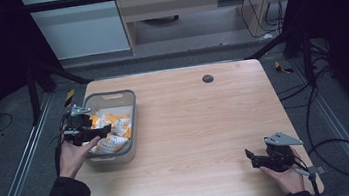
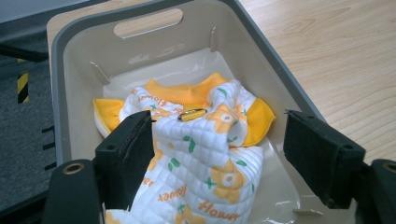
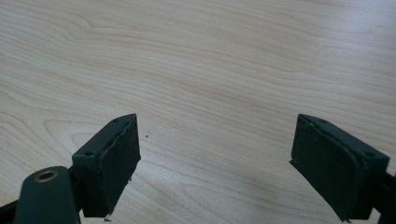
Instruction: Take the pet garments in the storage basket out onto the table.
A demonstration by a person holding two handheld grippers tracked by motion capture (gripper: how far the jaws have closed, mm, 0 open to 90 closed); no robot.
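A small white quilted garment (image 2: pixel 201 158) with orange flowers, green leaves and orange trim lies crumpled inside a grey plastic basket (image 2: pixel 271 60). From the high view the basket (image 1: pixel 133 114) sits at the table's left side with the garment (image 1: pixel 111 136) in it. My left gripper (image 1: pixel 97 132) hovers over the basket's left rim, open; in the left gripper view its jaws straddle the garment (image 2: pixel 219 163) without closing on it. My right gripper (image 1: pixel 253 158) rests near the table's front right corner, open, with bare wood (image 3: pixel 215 154) between its jaws.
The wooden table (image 1: pixel 201 125) has a round black grommet (image 1: pixel 207 78) near its far edge. Metal frame rails run along both sides of the table. Cables lie on the floor at the right, and a cabinet stands behind.
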